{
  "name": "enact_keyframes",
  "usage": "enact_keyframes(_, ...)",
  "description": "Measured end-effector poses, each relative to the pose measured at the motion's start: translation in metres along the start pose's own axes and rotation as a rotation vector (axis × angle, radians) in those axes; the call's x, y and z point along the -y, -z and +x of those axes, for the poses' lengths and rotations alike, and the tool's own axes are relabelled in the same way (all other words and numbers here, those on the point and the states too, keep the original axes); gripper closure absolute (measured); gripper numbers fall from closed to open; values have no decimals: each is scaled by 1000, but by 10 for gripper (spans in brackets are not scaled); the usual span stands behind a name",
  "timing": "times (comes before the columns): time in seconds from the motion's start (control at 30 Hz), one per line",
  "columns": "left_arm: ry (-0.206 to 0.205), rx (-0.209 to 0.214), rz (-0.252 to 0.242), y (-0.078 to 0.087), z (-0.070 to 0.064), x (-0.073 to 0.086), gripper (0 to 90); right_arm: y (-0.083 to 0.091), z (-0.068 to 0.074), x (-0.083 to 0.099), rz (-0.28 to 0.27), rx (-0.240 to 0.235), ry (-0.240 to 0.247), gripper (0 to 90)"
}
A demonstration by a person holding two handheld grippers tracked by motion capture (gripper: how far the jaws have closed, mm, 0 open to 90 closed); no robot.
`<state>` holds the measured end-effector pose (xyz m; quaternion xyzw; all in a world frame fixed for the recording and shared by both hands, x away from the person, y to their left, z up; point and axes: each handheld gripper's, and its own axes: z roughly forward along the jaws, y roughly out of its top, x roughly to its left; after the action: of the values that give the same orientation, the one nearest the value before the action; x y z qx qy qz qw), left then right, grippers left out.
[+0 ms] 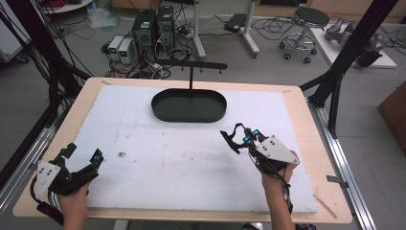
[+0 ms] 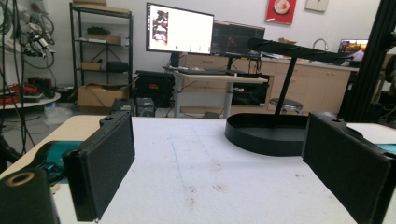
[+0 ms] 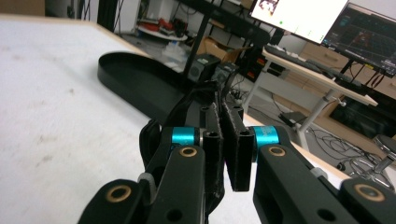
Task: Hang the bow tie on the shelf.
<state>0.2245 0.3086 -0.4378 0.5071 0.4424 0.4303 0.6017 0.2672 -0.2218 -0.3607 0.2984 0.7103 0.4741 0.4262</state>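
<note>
My right gripper is held over the right half of the white board, jaws pressed together. In the right gripper view the right gripper is shut on a thin black looped thing, which curls out past its tip; what it is cannot be told. That black looped thing points toward the black oval tray. A post with a hooked crossbar rises behind the tray. At the near left corner my left gripper stands open, and the left gripper has nothing between its pads.
The board lies on a wooden table framed by black struts. Small dark specks mark the board. On the floor beyond are computer towers, cables and a stool. Ahead of the left gripper stand the tray and crossbar.
</note>
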Motion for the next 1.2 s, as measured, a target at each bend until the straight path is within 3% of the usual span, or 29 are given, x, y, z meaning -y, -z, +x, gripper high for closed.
enact_keyframes(0.43,-17,-17,-5,1,1,-5,101,-21,-7,-31,-73,4,9,863)
enact_keyframes(0.67,-20,-22,-14,1,2,-5,101,-44,-18,-50,-114,2,-6,863)
enact_keyframes(1.2,-16,-27,-12,-3,8,-3,100,-101,-33,-78,-125,2,-8,863)
